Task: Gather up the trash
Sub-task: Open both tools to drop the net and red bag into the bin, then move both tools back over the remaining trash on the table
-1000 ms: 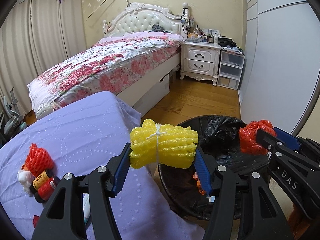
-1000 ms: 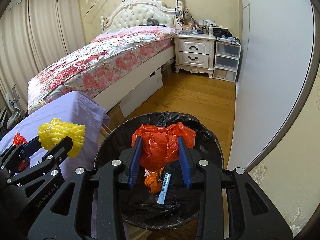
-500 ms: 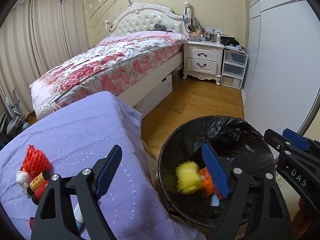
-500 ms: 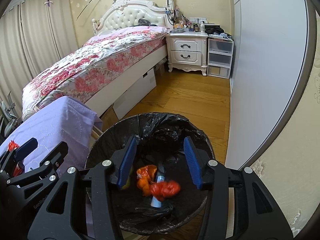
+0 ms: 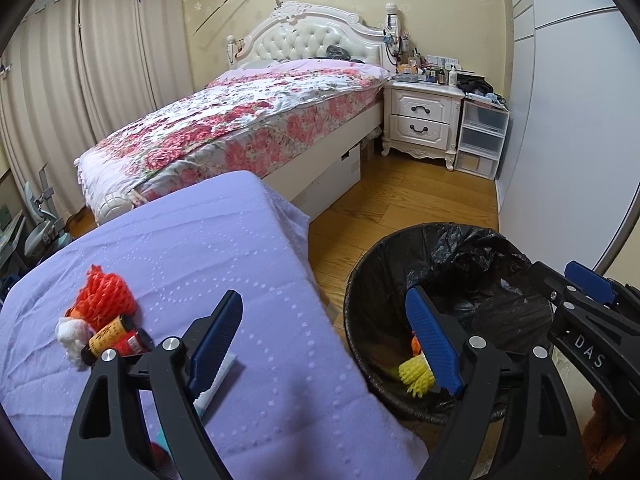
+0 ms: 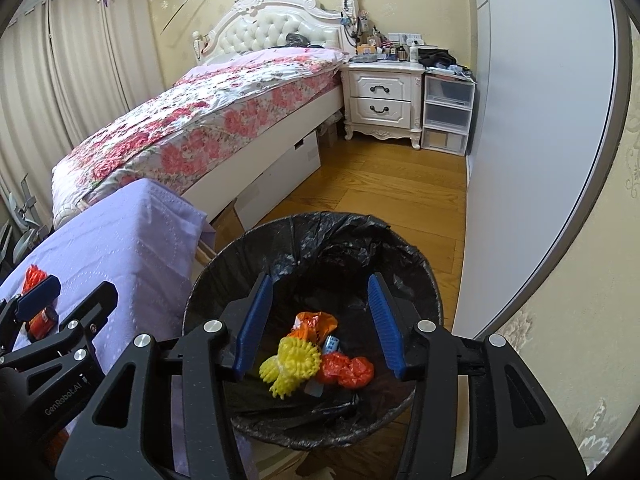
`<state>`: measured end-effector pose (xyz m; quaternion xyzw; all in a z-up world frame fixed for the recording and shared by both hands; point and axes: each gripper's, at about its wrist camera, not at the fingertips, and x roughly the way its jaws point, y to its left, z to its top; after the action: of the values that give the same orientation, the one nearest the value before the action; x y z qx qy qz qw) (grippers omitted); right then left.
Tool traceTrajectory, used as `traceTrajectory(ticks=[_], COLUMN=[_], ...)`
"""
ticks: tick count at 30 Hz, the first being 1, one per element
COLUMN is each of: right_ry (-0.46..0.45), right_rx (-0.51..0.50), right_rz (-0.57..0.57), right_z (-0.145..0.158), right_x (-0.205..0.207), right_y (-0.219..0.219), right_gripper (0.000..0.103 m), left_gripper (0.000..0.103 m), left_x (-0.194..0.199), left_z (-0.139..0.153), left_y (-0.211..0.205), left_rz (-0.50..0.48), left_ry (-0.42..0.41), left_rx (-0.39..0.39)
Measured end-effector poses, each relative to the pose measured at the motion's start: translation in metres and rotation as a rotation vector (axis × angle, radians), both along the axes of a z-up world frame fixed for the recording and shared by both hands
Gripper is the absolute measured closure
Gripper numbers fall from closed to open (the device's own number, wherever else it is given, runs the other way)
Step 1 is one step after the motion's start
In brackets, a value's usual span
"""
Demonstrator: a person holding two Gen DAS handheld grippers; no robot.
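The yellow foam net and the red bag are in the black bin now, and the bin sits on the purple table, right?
Not quite. The bin stands on the wooden floor beside the purple table, as the right wrist view shows. The yellow foam net and the red bag are inside it.

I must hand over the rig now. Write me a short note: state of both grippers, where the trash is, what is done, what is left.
Left gripper: open, empty, over the edge of the lilac-covered table.
Right gripper: open, empty, above the black-lined round trash bin.
Done: yellow foam net and crumpled orange plastic bag lie in the bin.
Left: orange foam net, two thread spools, a white wad and a white tube on the table.
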<state>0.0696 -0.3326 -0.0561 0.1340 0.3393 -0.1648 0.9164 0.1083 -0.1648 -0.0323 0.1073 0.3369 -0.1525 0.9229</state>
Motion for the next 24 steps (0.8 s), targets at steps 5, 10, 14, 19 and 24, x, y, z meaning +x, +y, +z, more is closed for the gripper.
traceTrajectory(ticks=[5, 10, 14, 19, 24], right_ry=[0.011, 0.008, 0.002, -0.002, 0.001], right_rx=[0.004, 0.007, -0.001, -0.010, -0.017], right_rz=[0.030, 0.079, 0.128, 0.200, 0.279], right_z=[-0.002, 0.002, 0.006, 0.011, 0.013], right_x=[-0.006, -0.010, -0.012, -0.013, -0.012], right_y=[0.017, 0.040, 0.060, 0.091, 0.124], right_gripper=[0.054, 0.054, 0.054, 0.054, 0.054], left_gripper=[0.022, 0.022, 0.022, 0.022, 0.022], left_x=[-0.010, -0.017, -0.022, -0.031, -0.036], left_z=[0.002, 0.009, 0.015, 0.019, 0.016], left_y=[0.015, 0.043, 0.074, 0.122, 0.174], left_rz=[0.025, 0.071, 0.123, 0.209, 0.312], left_ry=[-0.007, -0.020, -0.023, -0.025, -0.017], left_rx=[0.009, 0.010, -0.002, -0.011, -0.013])
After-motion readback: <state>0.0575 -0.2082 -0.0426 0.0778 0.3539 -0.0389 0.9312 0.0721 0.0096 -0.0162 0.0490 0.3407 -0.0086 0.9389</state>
